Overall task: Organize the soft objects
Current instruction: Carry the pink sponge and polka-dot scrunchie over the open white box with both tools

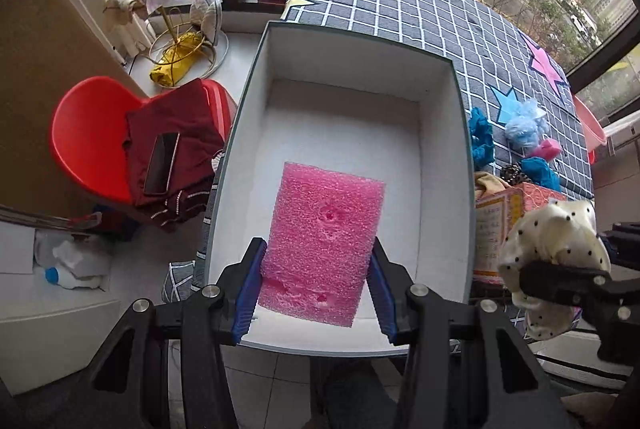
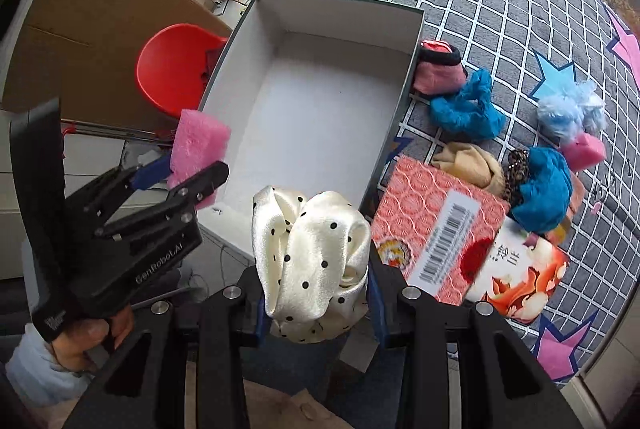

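Left wrist view: the left gripper (image 1: 316,289) clamps a pink foam sponge (image 1: 324,241) above the white box (image 1: 444,133) near its front edge, while the right gripper (image 2: 320,293) pinches a cream polka-dot scrunchie (image 2: 312,261) beside the box's front right corner.

Left gripper (image 1: 316,283) points steeply downward, its blue pads pressed against both sides of a pink sponge (image 1: 324,241). Right gripper (image 2: 316,293) likewise points steeply downward, jaws clamped on a cream polka-dot scrunchie (image 2: 312,261). A hand (image 2: 86,339) with a pale sleeve grips the left gripper's handle.
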Demonstrator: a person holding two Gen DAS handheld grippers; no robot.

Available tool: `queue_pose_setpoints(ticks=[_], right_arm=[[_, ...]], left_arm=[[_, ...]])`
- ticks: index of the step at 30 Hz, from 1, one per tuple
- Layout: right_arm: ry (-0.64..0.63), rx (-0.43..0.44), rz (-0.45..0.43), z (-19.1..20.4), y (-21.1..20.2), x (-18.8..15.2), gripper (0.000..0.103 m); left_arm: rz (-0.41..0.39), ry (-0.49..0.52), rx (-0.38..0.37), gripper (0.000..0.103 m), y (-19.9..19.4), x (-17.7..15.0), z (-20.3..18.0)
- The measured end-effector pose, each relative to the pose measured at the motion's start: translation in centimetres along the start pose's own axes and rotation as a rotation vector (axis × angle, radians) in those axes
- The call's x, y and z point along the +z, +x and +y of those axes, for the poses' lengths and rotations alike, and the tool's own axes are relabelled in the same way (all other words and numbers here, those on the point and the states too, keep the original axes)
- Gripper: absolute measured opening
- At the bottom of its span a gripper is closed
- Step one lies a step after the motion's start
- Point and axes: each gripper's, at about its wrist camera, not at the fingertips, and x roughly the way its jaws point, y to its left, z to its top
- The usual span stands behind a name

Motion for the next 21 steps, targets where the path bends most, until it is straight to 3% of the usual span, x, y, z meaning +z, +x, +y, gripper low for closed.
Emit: queue_pose_setpoints(ticks=[7,21], right_arm=[[0.047,-0.035,-0.003,0.1,1.1,3.1,0.039],[0.108,-0.068,-0.029,0.2,3.1,9.8,0.039]], left_arm=[[-0.002,-0.005,0.010,0.053,1.1,1.1,0.9],[0.016,0.004,0.020,0.053,4.1,6.2,0.5]])
